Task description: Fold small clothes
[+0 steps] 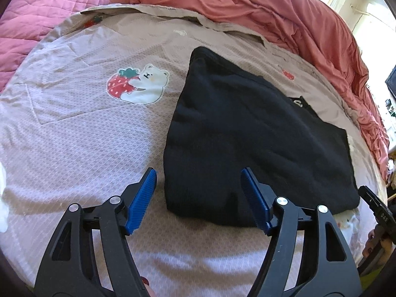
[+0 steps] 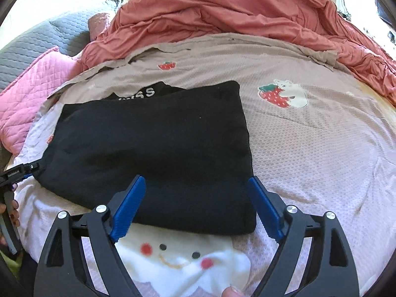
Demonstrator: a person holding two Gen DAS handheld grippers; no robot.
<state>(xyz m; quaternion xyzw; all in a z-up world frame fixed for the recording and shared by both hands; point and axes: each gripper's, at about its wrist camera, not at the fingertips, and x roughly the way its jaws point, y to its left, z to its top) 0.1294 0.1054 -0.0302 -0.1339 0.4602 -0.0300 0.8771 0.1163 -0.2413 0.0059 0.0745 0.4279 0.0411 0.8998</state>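
A black garment [image 1: 250, 143] lies folded flat on the bed, with white lettering showing at its far edge; it also shows in the right wrist view [image 2: 153, 153]. My left gripper [image 1: 199, 173] is open and empty, just above the garment's near left corner. My right gripper [image 2: 195, 180] is open and empty, over the garment's near right corner. The right gripper's body shows at the left view's right edge [image 1: 376, 205]; the left gripper's body shows at the right view's left edge [image 2: 17, 173].
The bed cover [image 1: 74, 136] is beige-pink with bear-and-strawberry prints [image 1: 138, 84]. A rumpled coral blanket [image 2: 222, 12] lies along the far side. A pink quilted pillow [image 1: 37, 12] and a grey quilt [image 2: 37, 42] lie at the left. A white face print [image 2: 178, 259] lies under the right gripper.
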